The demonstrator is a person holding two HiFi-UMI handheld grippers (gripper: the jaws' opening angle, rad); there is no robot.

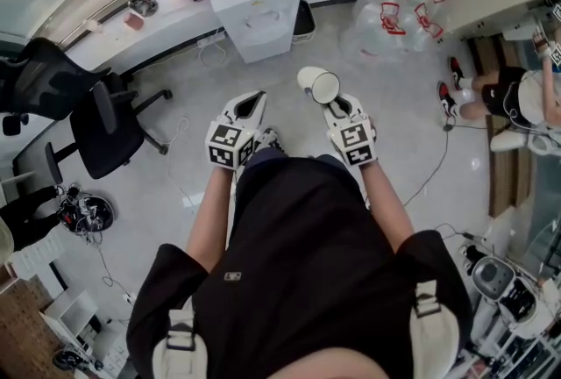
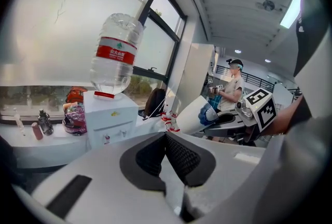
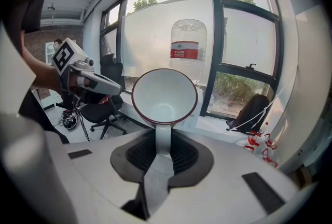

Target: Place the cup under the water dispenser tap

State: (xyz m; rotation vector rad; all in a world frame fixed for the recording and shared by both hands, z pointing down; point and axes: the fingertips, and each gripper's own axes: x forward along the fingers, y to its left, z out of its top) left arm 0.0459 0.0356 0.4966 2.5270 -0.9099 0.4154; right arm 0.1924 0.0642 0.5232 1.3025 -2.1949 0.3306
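Right gripper (image 3: 162, 141) jaws pinching the handle of white cup (image 3: 164, 96), cup held in the air on its side, mouth toward the gripper; left gripper (image 2: 167, 138) jaws pressed together, nothing between; water dispenser (image 1: 259, 7) ahead at the window, well apart from cup

Head view: I look steeply down from above the shoulders, water dispenser (image 1: 254, 13) ahead at top. Both gripper views: low, close behind their jaws, facing forward. All three share the dispenser's bottle (image 3: 188, 52).
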